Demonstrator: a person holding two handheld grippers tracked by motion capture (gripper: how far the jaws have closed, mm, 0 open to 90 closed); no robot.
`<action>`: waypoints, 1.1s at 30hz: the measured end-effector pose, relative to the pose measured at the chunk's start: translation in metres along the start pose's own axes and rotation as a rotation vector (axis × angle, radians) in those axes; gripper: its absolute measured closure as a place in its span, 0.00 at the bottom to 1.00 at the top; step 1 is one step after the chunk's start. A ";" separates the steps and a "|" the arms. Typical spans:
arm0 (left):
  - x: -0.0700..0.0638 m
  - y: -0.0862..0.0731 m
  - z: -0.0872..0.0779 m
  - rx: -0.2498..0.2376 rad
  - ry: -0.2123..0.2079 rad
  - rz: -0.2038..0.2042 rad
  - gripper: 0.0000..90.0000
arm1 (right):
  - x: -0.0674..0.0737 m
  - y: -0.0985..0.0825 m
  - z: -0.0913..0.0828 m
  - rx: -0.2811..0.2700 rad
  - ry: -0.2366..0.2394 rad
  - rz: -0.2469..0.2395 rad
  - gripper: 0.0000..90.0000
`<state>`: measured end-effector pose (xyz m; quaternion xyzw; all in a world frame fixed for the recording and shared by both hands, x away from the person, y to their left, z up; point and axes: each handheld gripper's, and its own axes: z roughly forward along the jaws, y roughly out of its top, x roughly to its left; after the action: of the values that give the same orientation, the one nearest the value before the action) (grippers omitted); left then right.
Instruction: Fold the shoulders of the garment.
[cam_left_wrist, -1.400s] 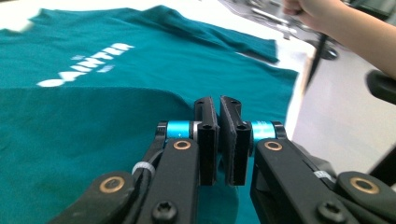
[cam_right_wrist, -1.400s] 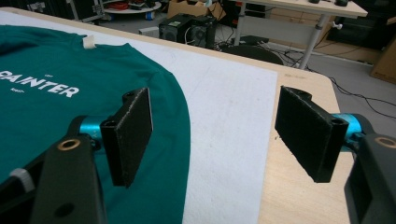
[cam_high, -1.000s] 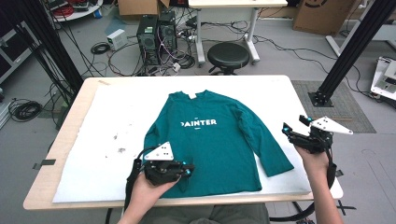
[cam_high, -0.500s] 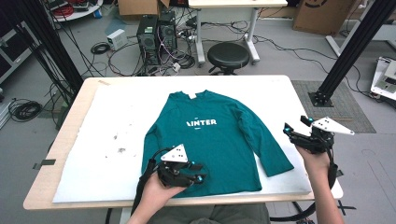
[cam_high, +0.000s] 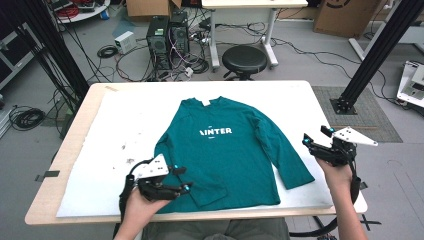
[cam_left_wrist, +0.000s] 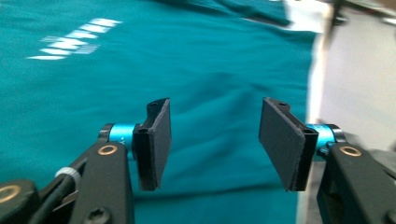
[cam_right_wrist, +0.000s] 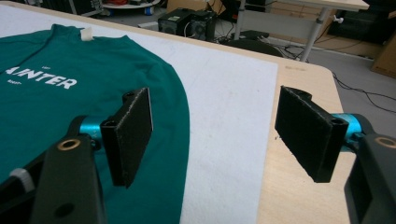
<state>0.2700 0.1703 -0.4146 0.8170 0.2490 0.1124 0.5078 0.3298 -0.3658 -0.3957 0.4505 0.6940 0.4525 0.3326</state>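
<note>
A teal long-sleeved shirt (cam_high: 235, 155) with white lettering lies flat on the white cloth (cam_high: 120, 125), collar at the far side. Its left sleeve is folded in over the lower body, and the right sleeve lies spread toward the right. My left gripper (cam_high: 183, 179) hovers at the shirt's lower left. Its jaws have just been opening and stand open in the left gripper view (cam_left_wrist: 215, 140), with nothing between the pads and teal fabric (cam_left_wrist: 210, 56) beneath. My right gripper (cam_high: 315, 136) stands open beyond the right cuff, over the cloth's right edge (cam_right_wrist: 212, 133), beside the shirt (cam_right_wrist: 56, 93).
The wooden table (cam_high: 65, 160) shows bare strips left and right of the cloth. Dark specks (cam_high: 125, 161) mark the cloth at the left. Behind the table are a black stool (cam_high: 244, 59), computer towers (cam_high: 167, 37), floor cables and black frame posts (cam_high: 372, 52).
The left gripper went from shut to open, leaving the folded sleeve on the shirt's body. It moved right, then drew back to the left. The right gripper stayed where it was.
</note>
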 end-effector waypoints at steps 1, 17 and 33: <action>0.006 -0.002 -0.006 -0.011 0.031 -0.003 0.48 | 0.001 -0.001 0.000 -0.001 0.003 0.000 0.31; 0.075 -0.042 -0.073 -0.111 0.377 -0.042 0.40 | 0.013 -0.034 -0.028 0.138 0.058 0.015 0.41; 0.096 -0.063 -0.086 -0.146 0.445 -0.097 0.39 | 0.007 -0.069 -0.044 0.329 0.133 0.100 0.68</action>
<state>0.2954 0.3093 -0.4373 0.7203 0.3849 0.2830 0.5029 0.2662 -0.3867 -0.4436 0.5020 0.7559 0.3775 0.1848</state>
